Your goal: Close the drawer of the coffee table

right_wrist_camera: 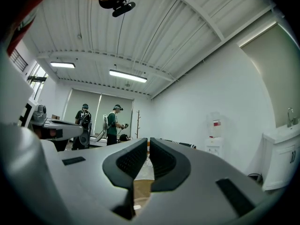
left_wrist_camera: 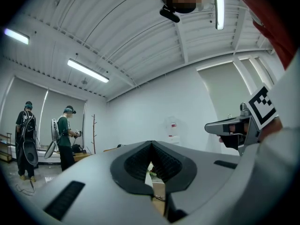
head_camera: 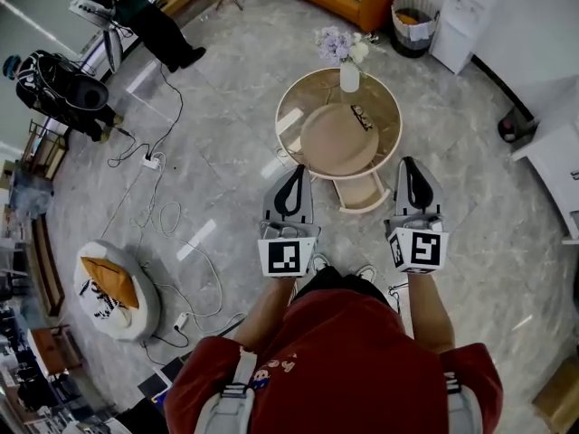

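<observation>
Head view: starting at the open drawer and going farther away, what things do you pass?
First the open drawer → round coffee table → vase of flowers → orange sofa.

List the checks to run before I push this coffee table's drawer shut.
1. Pale beige drawer stands pulled out of the round beige coffee table, towards the person: ok.
2. Visible part of the drawer is bare, with nothing over its rim: ok.
3. Left gripper shut, nothing between its jaws: ok.
4. Right gripper shut, nothing between its jaws: ok.
5. A gripper lined up on the drawer's front: not ok. In the head view they flank the drawer, one on each side.
6. White vase of pale flowers upright near the table's far edge: ok.
</observation>
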`<state>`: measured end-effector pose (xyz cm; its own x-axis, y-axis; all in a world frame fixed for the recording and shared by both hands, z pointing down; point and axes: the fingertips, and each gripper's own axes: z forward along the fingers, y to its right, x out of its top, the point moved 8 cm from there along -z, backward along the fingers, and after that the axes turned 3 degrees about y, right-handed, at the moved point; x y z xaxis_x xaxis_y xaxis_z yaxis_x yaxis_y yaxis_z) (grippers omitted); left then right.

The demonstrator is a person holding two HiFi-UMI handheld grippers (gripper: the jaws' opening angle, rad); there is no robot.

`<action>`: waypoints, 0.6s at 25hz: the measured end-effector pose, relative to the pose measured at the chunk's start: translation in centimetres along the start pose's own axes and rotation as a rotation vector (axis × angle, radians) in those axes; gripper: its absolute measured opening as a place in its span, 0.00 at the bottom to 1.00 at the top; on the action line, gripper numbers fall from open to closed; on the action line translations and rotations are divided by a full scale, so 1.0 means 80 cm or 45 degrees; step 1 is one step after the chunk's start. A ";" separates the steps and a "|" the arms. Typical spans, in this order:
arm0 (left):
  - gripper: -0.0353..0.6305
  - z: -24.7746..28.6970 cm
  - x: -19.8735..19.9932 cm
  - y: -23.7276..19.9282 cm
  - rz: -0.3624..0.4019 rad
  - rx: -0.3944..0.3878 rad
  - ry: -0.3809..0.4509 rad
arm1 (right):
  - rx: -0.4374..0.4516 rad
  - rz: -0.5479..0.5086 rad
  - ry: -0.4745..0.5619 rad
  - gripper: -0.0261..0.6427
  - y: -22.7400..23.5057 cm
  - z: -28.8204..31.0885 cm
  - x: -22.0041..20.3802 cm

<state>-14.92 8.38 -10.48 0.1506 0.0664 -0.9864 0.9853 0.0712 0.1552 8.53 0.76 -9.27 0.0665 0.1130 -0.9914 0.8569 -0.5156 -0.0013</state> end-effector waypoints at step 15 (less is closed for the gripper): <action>0.07 0.029 -0.090 0.076 0.024 -0.202 0.066 | -0.098 0.023 -0.155 0.08 0.058 -0.057 -0.117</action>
<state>-9.85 6.00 -2.56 0.1606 0.1203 -0.9797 0.9565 0.2258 0.1845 14.17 1.19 0.60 0.0237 -0.0017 -0.9997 0.8930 -0.4496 0.0219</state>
